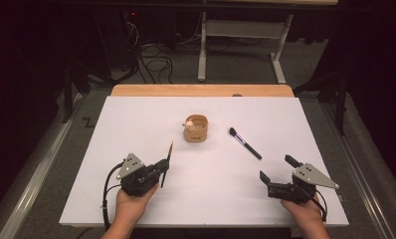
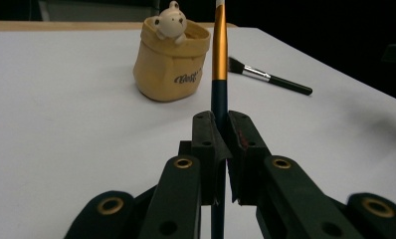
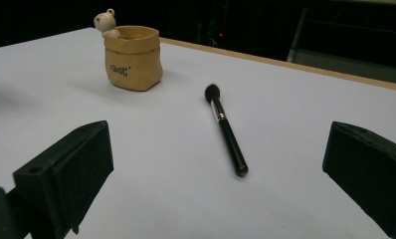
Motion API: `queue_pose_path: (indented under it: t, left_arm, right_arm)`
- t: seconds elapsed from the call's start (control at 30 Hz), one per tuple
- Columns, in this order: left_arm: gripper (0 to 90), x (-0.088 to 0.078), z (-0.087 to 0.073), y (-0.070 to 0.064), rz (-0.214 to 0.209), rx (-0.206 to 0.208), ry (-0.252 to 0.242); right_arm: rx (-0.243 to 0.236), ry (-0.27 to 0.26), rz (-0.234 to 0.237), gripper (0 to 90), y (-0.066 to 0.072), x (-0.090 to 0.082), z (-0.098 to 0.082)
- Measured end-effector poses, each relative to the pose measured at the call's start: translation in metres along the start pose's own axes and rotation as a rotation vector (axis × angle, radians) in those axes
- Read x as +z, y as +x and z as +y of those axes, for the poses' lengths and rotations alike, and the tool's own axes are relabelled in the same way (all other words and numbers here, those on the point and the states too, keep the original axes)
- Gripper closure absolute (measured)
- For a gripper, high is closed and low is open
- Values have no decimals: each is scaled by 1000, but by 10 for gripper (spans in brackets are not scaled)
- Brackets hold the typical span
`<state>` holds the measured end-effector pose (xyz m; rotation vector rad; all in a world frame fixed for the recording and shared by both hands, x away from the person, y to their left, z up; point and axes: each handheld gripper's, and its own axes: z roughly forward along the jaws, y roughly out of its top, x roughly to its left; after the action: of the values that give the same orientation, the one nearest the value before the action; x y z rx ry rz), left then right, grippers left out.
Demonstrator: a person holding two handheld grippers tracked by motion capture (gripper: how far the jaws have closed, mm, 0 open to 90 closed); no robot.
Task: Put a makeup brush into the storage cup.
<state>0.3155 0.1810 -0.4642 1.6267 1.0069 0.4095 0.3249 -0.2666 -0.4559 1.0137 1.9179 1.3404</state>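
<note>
A tan sack-shaped pot [image 1: 196,128] [image 2: 170,62] [image 3: 132,57] with a small bear figure on its rim stands at the table's middle. My left gripper [image 1: 162,169] [image 2: 219,127] is shut on a thin brush [image 1: 167,162] [image 2: 219,55] with a dark and gold handle, held upright and tilted toward the pot. A black makeup brush [image 1: 245,143] [image 2: 268,76] [image 3: 226,129] lies flat to the right of the pot. My right gripper [image 1: 278,169] [image 3: 221,169] stands open near the table's front right, pointing at the black brush, with nothing between its fingers.
The white table top [image 1: 151,114] has a wooden strip [image 1: 201,90] along its far edge. Beyond it stand a white desk frame [image 1: 241,40] and cables [image 1: 153,62] on the floor. Dark floor lies at both sides of the table.
</note>
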Motion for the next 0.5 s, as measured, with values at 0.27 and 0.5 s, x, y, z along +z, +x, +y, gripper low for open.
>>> queue_pose_path:
  t: [0.27,0.5]
  left_arm:
    - [830,-10,2,0,1,17,-94]
    - [831,-15,3,0,18,34,-151]
  right_arm:
    - [-4,-1,2,4,0,1,0]
    - [-10,-4,2,4,-1,1,0]
